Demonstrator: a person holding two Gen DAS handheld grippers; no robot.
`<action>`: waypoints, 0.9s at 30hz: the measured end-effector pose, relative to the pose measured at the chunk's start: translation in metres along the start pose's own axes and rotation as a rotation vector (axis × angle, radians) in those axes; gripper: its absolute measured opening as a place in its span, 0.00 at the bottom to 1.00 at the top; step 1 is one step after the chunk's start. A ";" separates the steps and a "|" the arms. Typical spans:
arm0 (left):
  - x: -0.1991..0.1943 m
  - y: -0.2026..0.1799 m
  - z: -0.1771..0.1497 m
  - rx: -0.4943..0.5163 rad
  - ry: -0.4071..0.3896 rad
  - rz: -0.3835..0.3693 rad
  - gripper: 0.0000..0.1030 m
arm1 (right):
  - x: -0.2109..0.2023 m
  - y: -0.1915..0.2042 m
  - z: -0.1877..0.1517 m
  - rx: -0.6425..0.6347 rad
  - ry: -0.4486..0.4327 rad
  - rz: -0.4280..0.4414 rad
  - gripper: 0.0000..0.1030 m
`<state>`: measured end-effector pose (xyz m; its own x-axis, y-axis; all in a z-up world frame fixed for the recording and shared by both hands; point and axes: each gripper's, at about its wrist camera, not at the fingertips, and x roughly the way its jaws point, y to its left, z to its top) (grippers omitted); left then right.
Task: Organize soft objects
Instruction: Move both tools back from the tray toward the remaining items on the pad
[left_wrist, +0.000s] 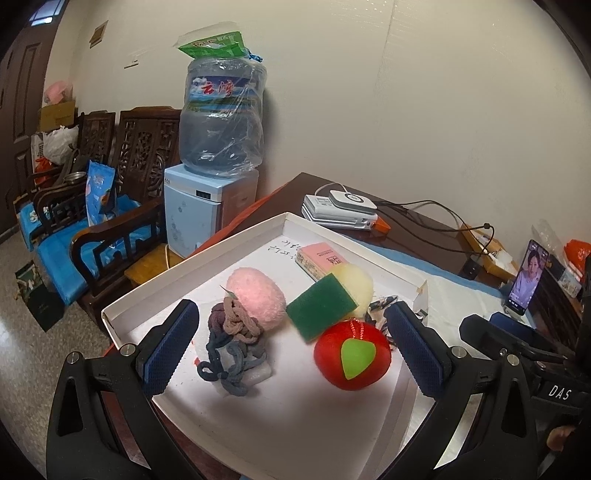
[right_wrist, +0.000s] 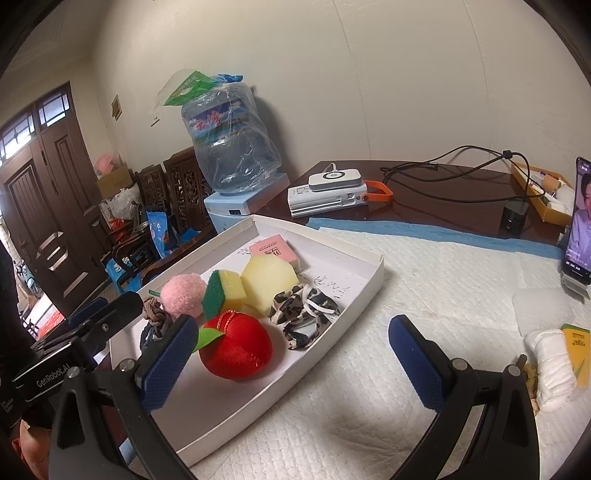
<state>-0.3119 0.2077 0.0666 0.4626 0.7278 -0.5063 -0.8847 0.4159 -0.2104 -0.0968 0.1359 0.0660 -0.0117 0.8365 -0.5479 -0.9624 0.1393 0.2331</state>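
Note:
A white cardboard tray (left_wrist: 236, 413) (right_wrist: 365, 291) holds a red plush apple (left_wrist: 352, 356) (right_wrist: 236, 349), a pink pompom (left_wrist: 256, 298) (right_wrist: 183, 295), a green-and-yellow sponge (left_wrist: 321, 312) (right_wrist: 223, 290), a pale yellow sponge (right_wrist: 267, 282), knotted hair ties (left_wrist: 234, 343), a leopard-print scrunchie (right_wrist: 304, 317) and a pink packet (left_wrist: 321, 258) (right_wrist: 275, 249). My left gripper (left_wrist: 295, 345) hovers open over the tray, nothing between its fingers. My right gripper (right_wrist: 293, 365) is open and empty above the tray's right wall. A rolled white cloth (right_wrist: 552, 363) lies on the pad at the right.
A white quilted pad (right_wrist: 424, 280) covers the dark table. Behind the tray are white power banks (right_wrist: 328, 195), black cables (right_wrist: 454, 173) and a propped phone (right_wrist: 578, 229). A yellow-green packet (right_wrist: 578, 350) lies beside the cloth. A water dispenser (left_wrist: 218, 162) and wooden chairs (left_wrist: 110, 206) stand at left.

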 end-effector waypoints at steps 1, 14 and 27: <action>-0.001 -0.001 0.000 0.004 0.001 -0.002 1.00 | -0.001 -0.001 0.000 0.001 -0.001 0.000 1.00; -0.002 -0.028 -0.003 0.068 0.018 -0.024 1.00 | -0.012 -0.016 -0.002 0.028 -0.016 -0.007 1.00; 0.007 -0.063 -0.010 0.146 0.060 -0.065 1.00 | -0.027 -0.044 -0.004 0.083 -0.041 -0.024 1.00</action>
<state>-0.2537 0.1807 0.0677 0.5106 0.6645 -0.5457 -0.8332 0.5390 -0.1233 -0.0550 0.1055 0.0675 0.0244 0.8531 -0.5212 -0.9366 0.2018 0.2864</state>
